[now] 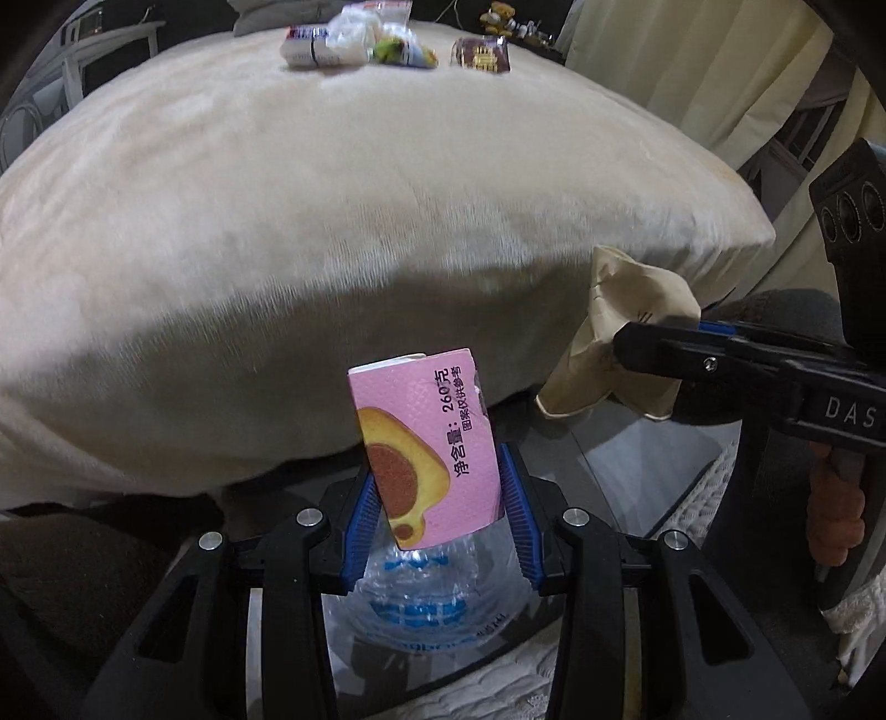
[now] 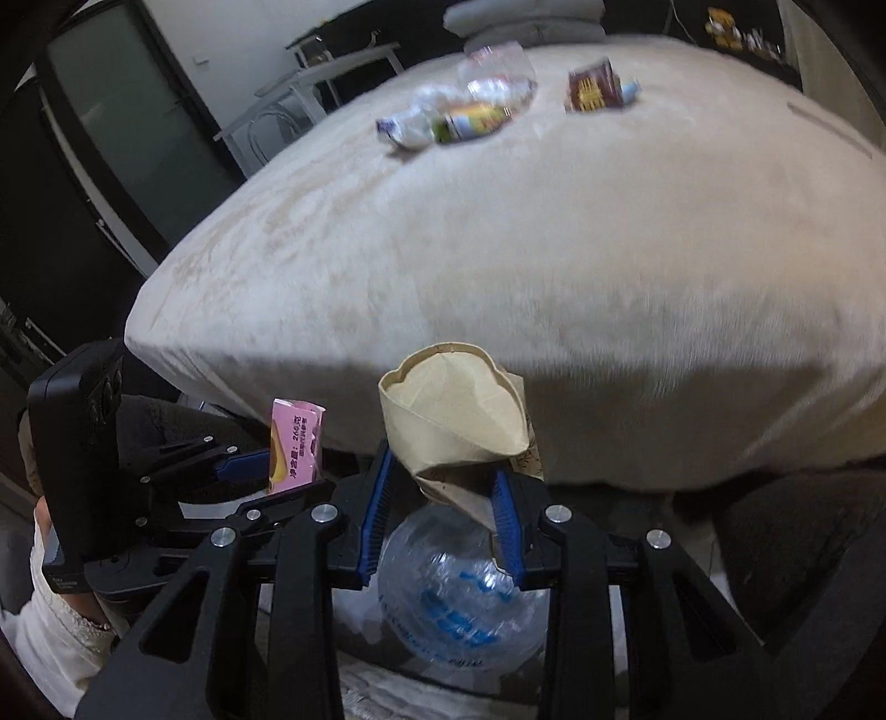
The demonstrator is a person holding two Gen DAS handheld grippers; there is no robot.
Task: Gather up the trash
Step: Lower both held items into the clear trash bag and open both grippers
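My left gripper (image 1: pixel 440 498) is shut on a pink snack box (image 1: pixel 429 448) with a cake picture, held upright in front of the bed's near edge; the box also shows in the right wrist view (image 2: pixel 294 446). My right gripper (image 2: pixel 443 498) is shut on a crumpled brown paper cup (image 2: pixel 459 421), seen at right in the left wrist view (image 1: pixel 614 332). Both are held above a clear plastic bag with blue print (image 1: pixel 426 603) (image 2: pixel 459 592). More trash lies at the bed's far end: crumpled wrappers (image 2: pixel 459 113) (image 1: pixel 360 39) and a dark red packet (image 2: pixel 595 86) (image 1: pixel 480 54).
A wide bed with a cream plush blanket (image 1: pixel 332 221) (image 2: pixel 554 232) fills the view ahead. A white chair (image 2: pixel 326 72) and dark door stand at far left. A teddy bear (image 2: pixel 720 25) sits on a shelf behind the bed. Curtains (image 1: pixel 692 66) hang at right.
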